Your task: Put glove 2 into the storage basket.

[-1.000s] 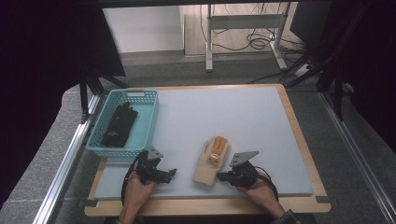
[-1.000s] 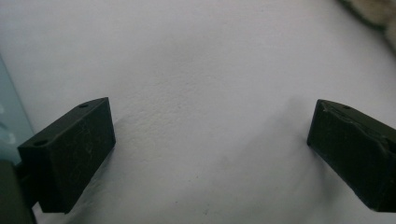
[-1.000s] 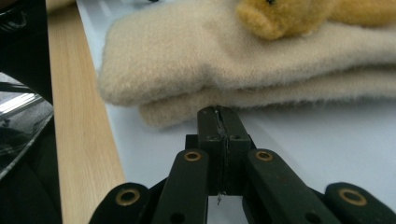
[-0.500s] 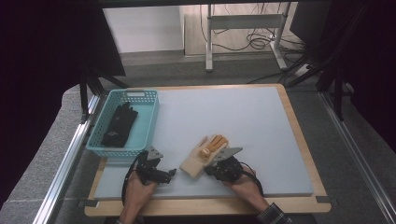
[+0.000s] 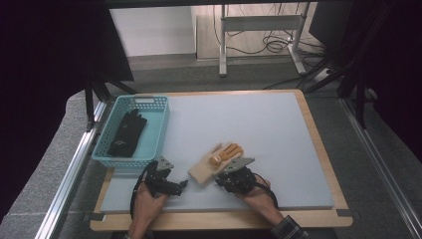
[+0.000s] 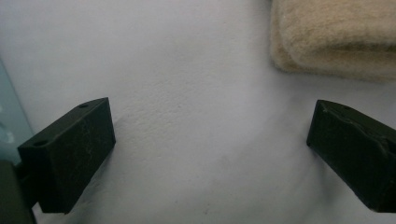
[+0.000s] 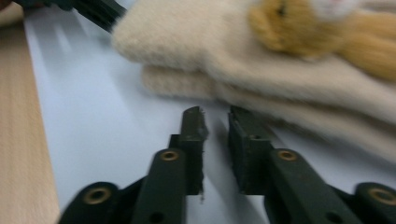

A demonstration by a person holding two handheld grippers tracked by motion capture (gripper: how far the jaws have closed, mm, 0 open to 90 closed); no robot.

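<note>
Right gripper view: right gripper (image 7: 215, 122) jaws just parted slightly, nothing between, tips just short of the beige glove (image 7: 280, 70); probably released after dragging it toward the left gripper (image 6: 210, 135), spread wide, empty, beside the cuff.

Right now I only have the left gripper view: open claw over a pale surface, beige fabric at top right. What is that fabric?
Observer: A beige knit glove with orange fingers, lying flat on the mat.
Operator: Does the right claw hold it?
Observer: No. The right claw has just been opening; nothing sits between its jaws, and the glove lies just past their tips.
Operator: Anything else on the table?
Observer: A blue basket at the mat's left side, with a black glove inside.
</note>
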